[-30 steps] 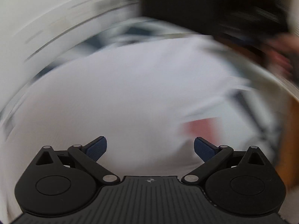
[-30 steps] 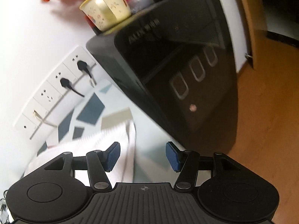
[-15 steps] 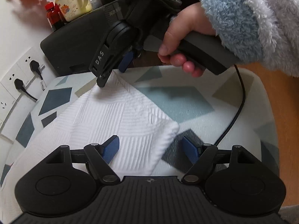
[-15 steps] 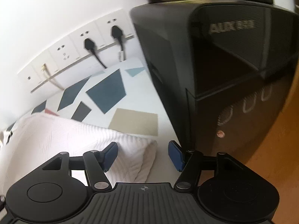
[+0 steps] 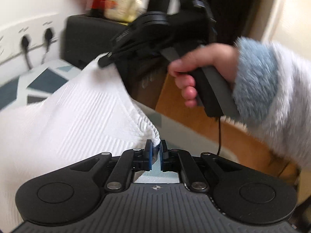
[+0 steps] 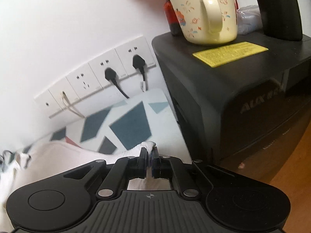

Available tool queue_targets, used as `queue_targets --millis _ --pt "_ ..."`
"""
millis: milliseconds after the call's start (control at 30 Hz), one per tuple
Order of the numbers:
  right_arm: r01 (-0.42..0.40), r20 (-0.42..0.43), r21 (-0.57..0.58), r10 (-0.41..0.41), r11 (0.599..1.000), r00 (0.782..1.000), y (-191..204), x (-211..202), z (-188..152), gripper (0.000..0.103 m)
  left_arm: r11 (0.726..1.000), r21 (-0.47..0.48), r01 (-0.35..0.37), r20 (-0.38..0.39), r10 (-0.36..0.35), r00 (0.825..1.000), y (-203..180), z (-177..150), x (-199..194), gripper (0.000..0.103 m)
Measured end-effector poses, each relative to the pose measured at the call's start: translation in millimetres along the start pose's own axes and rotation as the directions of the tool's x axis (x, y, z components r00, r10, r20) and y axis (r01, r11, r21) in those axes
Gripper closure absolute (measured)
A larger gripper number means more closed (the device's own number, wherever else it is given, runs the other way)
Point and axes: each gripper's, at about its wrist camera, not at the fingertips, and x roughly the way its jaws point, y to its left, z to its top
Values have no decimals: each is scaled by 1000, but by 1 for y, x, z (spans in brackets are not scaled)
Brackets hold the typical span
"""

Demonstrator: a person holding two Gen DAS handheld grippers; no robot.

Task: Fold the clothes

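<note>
Item: white cloth (image 5: 81,116), ribbed weave, held at 2 corners above a patterned bench (image 6: 126,124).

Left gripper (image 5: 155,151): jaws are clamped on 1 bunched corner, which is seen puckered between the blue pads (image 5: 149,155).

Right gripper (image 6: 149,161): jaws are closed on a second corner, a small tuft of which is seen above them. In the left view this gripper is gripped by a hand (image 5: 196,71) in a fluffy sleeve (image 5: 272,89), and the cloth is drawn up to a peak at its tip.

Position: the edge between the 2 corners is lifted clear of the bench; the remainder is draped downward to the left, where its lower part is hidden.

Handling, as judged: the cloth is taken to be light, soft and limp; no shape is kept unless it is tensioned. Sagging between the grips is to be expected. Hold is best taken at corners or along a hem, where the layers are thickest.

Surroundings: a black appliance (image 6: 243,101) beside the bench, a mug (image 6: 204,13) on it, wall sockets (image 6: 97,81) behind.
</note>
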Motion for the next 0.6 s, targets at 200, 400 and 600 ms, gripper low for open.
queue_targets --millis 200,400,600 --pt "-130 6 -68 131 989 991 58 9 32 99 969 -248 -18 226 76 971 47 1 -100 96" --pt "-363 -109 -131 350 923 930 178 81 48 99 825 -486 -288 207 428 879 111 -61 -187 96" --pt "-358 -258 -155 312 921 914 262 152 11 99 644 -676 -358 130 582 803 156 -139 -249 96"
